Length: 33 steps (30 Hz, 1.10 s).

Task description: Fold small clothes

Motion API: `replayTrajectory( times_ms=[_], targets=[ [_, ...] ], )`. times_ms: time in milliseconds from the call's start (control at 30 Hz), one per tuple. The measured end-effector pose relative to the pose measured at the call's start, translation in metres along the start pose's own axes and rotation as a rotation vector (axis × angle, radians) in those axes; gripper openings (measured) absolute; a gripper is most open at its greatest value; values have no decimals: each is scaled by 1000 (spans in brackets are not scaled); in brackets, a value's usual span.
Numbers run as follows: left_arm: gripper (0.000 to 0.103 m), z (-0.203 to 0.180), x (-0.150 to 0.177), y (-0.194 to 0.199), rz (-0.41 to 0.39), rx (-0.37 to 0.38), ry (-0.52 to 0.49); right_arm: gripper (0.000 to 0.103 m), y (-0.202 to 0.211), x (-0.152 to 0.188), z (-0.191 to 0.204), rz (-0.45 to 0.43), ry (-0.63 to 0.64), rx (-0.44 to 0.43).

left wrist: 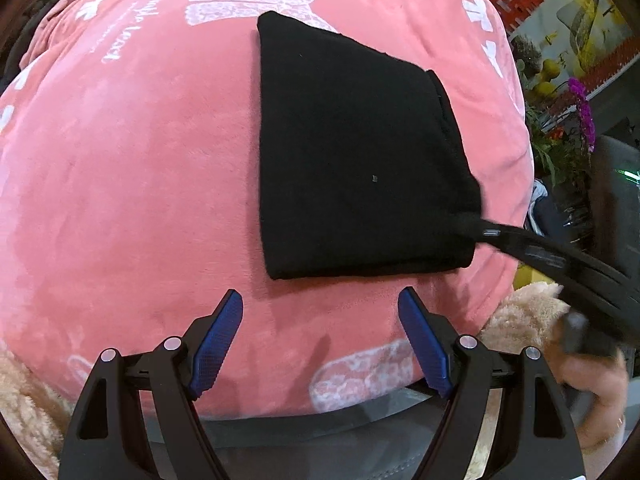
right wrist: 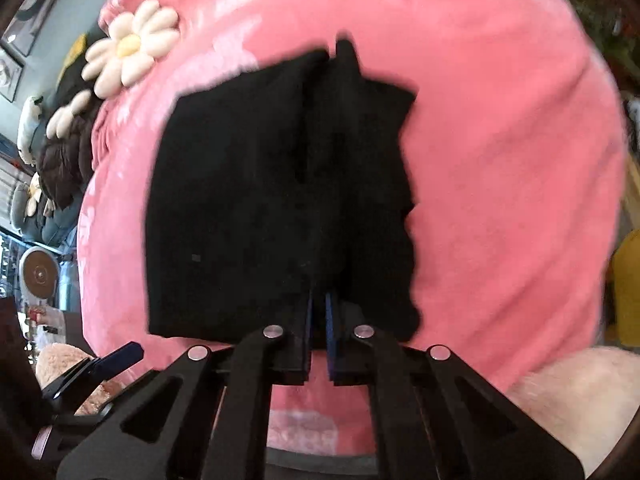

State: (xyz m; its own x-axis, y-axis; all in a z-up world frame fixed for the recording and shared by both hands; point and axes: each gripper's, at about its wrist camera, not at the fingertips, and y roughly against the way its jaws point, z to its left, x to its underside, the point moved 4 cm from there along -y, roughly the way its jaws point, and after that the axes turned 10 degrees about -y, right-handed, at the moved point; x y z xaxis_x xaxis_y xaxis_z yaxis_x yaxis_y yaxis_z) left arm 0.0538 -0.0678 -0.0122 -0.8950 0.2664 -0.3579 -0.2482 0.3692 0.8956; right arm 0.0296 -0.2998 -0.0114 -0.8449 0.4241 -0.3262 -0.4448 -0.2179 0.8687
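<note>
A black garment (left wrist: 352, 160), folded into a flat block, lies on a pink plush cover (left wrist: 132, 184). My left gripper (left wrist: 320, 294) hovers open just before the garment's near edge, with nothing between its blue pads (left wrist: 224, 332). My right gripper (left wrist: 482, 233) reaches in from the right, and its tip pinches the garment's near right corner. In the right wrist view the right gripper (right wrist: 319, 300) is shut, and the black garment (right wrist: 240, 200) drapes over its fingers and hides the tips. One blue finger of the left gripper (right wrist: 122, 355) shows at the lower left.
White prints mark the pink plush cover (right wrist: 500, 160). A cream flower-shaped cushion (right wrist: 130, 50) and dark clothes (right wrist: 68, 152) lie at its far left edge. Beige fur (right wrist: 568, 392) borders the near side. A hand (left wrist: 600, 384) holds the right gripper. Plants (left wrist: 576, 120) stand beyond the right edge.
</note>
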Motion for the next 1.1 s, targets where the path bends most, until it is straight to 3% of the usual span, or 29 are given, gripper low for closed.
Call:
replayTrajectory(
  times_ms=[67,100,133,267,367,533,600,667,733,767,800,867,1100],
  targets=[
    [77,2,1,-1,-3,-7,0,4,-8,7,-4,47,24,43],
    [77,3,0,-6,6,-13,2,5,-28,13,-7,140,38,88],
    [77,3,-1,-11,19,-18,9,5,-37,13,-9,172,22,118],
    [77,4,-5,-10,16,-15,19,9,-8,-16,1,29,-12,33],
    [77,5,-8,-7,6,-22,0,11,-8,-46,12,-10,8,16],
    [77,4,-12,-10,12,-19,14,13,-48,-67,29,7,111,-10],
    [77,1,-17,-11,6,-25,5,7,-80,-72,20,31,164,110],
    [77,2,-20,-11,6,-39,-5,7,-73,-77,14,25,82,68],
    [77,3,-27,-13,7,-62,-17,14,-57,-77,9,-9,24,70],
    [77,4,-30,-14,10,-70,-19,25,-45,-73,5,-43,4,72],
    [77,5,-33,-16,11,-69,-16,49,-36,-69,3,-56,-7,62],
    [77,7,-39,-19,15,-62,-5,70,-27,-63,-1,-63,-19,38],
    [77,8,-52,-26,26,-74,1,80,-40,-46,-7,-6,-20,44]
  ],
)
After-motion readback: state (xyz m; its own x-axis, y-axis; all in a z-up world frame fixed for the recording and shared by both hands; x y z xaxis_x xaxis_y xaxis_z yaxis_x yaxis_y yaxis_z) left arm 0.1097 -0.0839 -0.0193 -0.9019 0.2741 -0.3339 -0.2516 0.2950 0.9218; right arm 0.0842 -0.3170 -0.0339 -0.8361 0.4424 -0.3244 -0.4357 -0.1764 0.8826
